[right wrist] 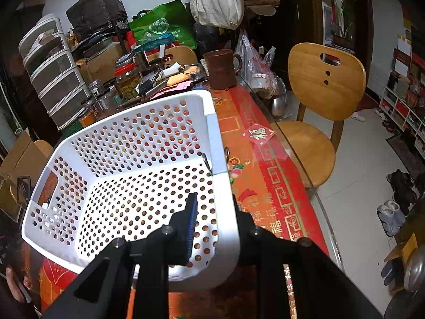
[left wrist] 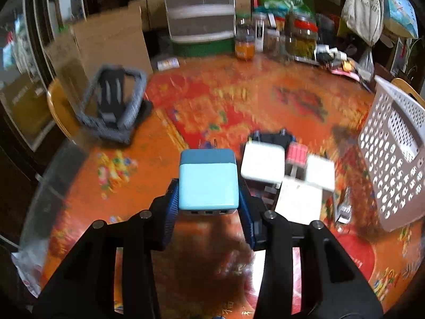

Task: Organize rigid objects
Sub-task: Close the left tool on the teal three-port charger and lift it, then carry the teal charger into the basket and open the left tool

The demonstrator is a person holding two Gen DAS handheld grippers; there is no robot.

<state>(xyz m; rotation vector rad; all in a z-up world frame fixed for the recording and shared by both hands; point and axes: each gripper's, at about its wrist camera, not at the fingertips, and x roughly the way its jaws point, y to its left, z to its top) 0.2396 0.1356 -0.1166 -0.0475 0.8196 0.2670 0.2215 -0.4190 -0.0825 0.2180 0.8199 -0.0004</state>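
My left gripper [left wrist: 208, 202] is shut on a light blue charger block [left wrist: 208, 178] with ports on its near face, held above the red patterned tablecloth. To its right lie two white adapters [left wrist: 263, 163] [left wrist: 320, 172], a pink item [left wrist: 296, 154] and a white card [left wrist: 298, 202]. A white perforated basket [left wrist: 395, 154] stands at the right, tilted. In the right wrist view my right gripper [right wrist: 216, 220] is shut on the near wall of that white basket [right wrist: 132, 164]; one finger is inside, the other outside. The basket looks empty.
A grey fabric basket [left wrist: 113, 103] holding a dark object sits at the table's far left. Jars [left wrist: 301, 37] and clutter line the far edge. A brown mug [right wrist: 220, 69] stands behind the white basket. A wooden chair [right wrist: 318, 101] is beside the table's right edge.
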